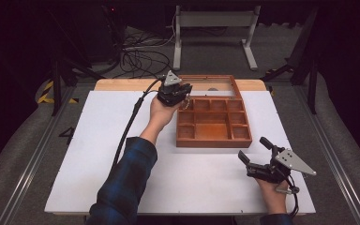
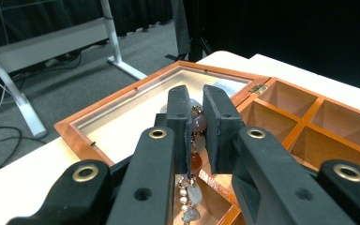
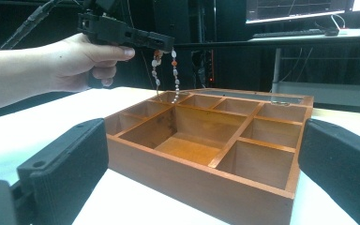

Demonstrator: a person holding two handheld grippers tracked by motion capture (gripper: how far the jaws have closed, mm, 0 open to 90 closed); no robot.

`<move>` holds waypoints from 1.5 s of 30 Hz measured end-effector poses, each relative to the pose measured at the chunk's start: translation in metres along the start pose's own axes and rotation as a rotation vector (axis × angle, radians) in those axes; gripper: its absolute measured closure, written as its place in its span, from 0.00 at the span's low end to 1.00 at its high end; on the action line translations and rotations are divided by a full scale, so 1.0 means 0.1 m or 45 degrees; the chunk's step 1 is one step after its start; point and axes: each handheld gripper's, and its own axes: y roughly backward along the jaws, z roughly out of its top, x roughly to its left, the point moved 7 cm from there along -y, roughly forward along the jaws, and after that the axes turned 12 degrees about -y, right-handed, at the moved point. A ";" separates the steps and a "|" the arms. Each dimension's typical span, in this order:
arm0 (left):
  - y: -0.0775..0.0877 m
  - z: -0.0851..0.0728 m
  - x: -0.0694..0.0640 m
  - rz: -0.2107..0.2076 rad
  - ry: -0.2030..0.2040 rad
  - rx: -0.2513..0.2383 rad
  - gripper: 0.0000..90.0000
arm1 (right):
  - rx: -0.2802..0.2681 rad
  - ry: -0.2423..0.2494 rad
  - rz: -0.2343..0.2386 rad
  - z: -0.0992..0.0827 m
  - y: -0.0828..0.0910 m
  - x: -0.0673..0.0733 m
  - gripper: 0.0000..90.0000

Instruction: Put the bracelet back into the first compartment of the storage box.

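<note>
- Left gripper [image 1: 182, 95]: held above the far-left corner of the wooden compartment box [image 1: 213, 123]. Its fingers [image 2: 178, 117] are pressed together on a beaded bracelet [image 2: 196, 140], pinched near the top of its loop.
- Beaded bracelet, right gripper view [image 3: 165, 75]: seen hanging free beneath the left gripper, its lower end at or just over the rim of the far-left corner compartment; whether it touches the wood cannot be told.
- Step in hand, as judged: the bracelet is being carried to a compartment and is not yet laid down.
- Next move, as judged: a lowering is called for until the beads pool inside one cell, clear of the dividers and of the open glass lid [image 2: 136, 105] lying behind; only then should the fingers be parted.
- Right gripper [image 1: 258, 159]: rested on the white table [image 1: 98, 154] just beside the box's near-right corner, its fingers [image 3: 65, 159] spread wide with nothing gripped between them.
</note>
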 end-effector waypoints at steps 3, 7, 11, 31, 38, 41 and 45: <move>-0.01 -0.03 0.00 -0.012 0.018 0.012 0.91 | 0.000 0.000 0.001 0.00 0.00 0.00 0.03; -0.04 -0.06 0.00 -0.015 0.018 0.026 0.91 | 0.001 0.000 -0.001 0.00 0.00 0.00 0.03; -0.05 -0.07 -0.01 -0.022 0.024 0.031 0.90 | 0.000 0.000 0.001 0.00 -0.01 0.00 0.03; -0.09 -0.13 -0.02 -0.044 0.048 0.059 0.90 | 0.010 0.012 0.003 -0.01 -0.02 0.00 0.03; -0.06 -0.11 0.01 -0.027 0.039 0.043 0.94 | 0.010 0.013 0.003 -0.01 -0.02 0.00 0.03; -0.05 -0.09 0.04 -0.025 0.055 0.033 0.93 | 0.009 0.015 0.002 -0.01 -0.01 0.00 0.03; -0.03 -0.09 0.03 -0.027 0.051 0.039 0.85 | 0.011 0.016 0.004 -0.01 -0.02 0.01 0.03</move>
